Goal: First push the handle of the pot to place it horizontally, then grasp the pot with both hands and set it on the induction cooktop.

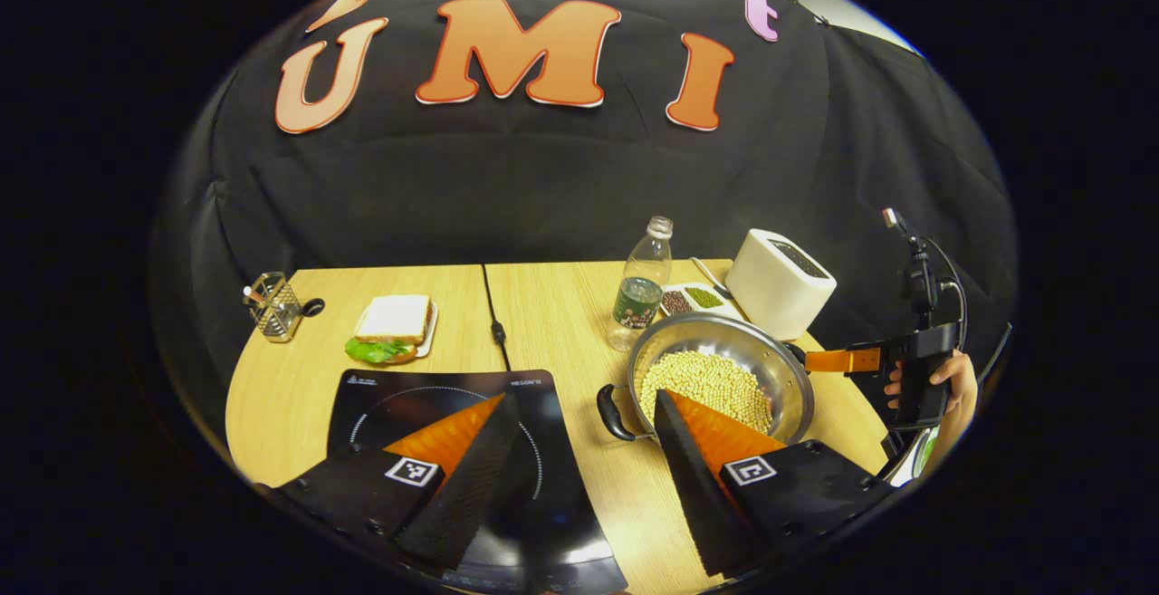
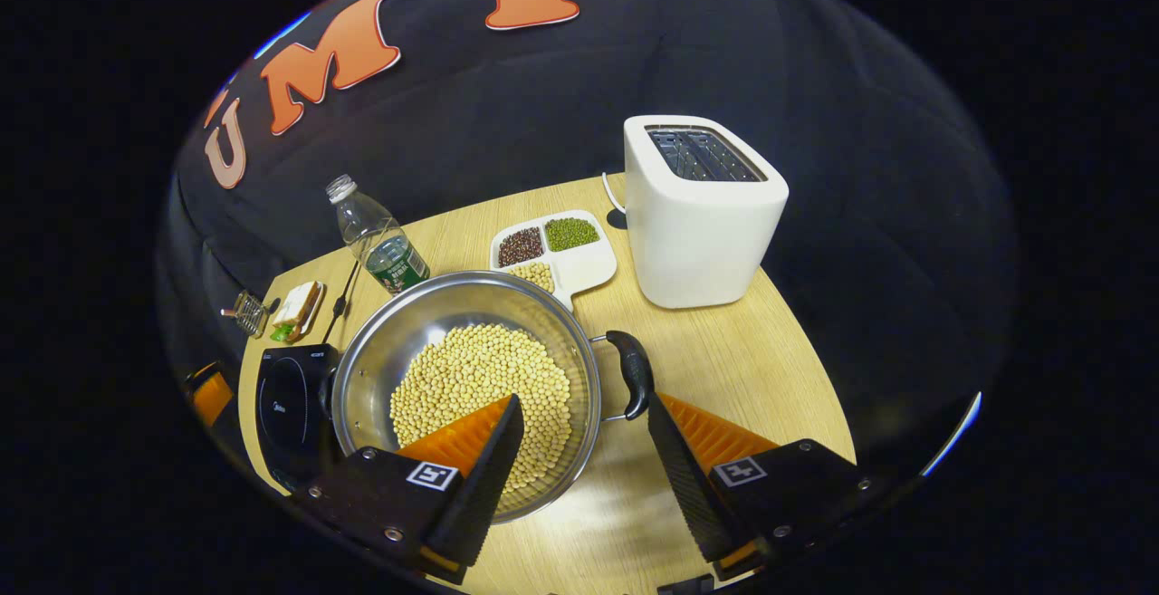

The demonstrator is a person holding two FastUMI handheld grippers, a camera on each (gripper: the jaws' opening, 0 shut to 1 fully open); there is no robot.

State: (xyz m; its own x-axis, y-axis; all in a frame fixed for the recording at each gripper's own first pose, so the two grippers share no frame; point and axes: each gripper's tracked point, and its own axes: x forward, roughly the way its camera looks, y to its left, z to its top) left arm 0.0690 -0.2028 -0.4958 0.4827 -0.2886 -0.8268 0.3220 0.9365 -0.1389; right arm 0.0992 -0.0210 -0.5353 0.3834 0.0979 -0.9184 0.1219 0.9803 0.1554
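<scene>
Fingers (image 1: 453, 486) of left gripper (image 1: 579, 477) and right gripper (image 2: 579, 468) apart, gripping nothing. Pot (image 2: 426, 332) of soybeans on worktop (image 2: 724, 350) beside induction cooktop (image 1: 398, 400); handles (image 2: 632, 373) sideways. Grasp, lift, placement remain.

On the wooden table (image 1: 552, 305), the left gripper (image 1: 579, 450) hangs spread wide over the induction cooktop (image 1: 380, 405). At three o'clock sits the pot (image 1: 724, 373), full of pale beans; beyond it a hand (image 1: 955, 382) holds the right gripper (image 1: 842, 359) at its far handle.
</scene>
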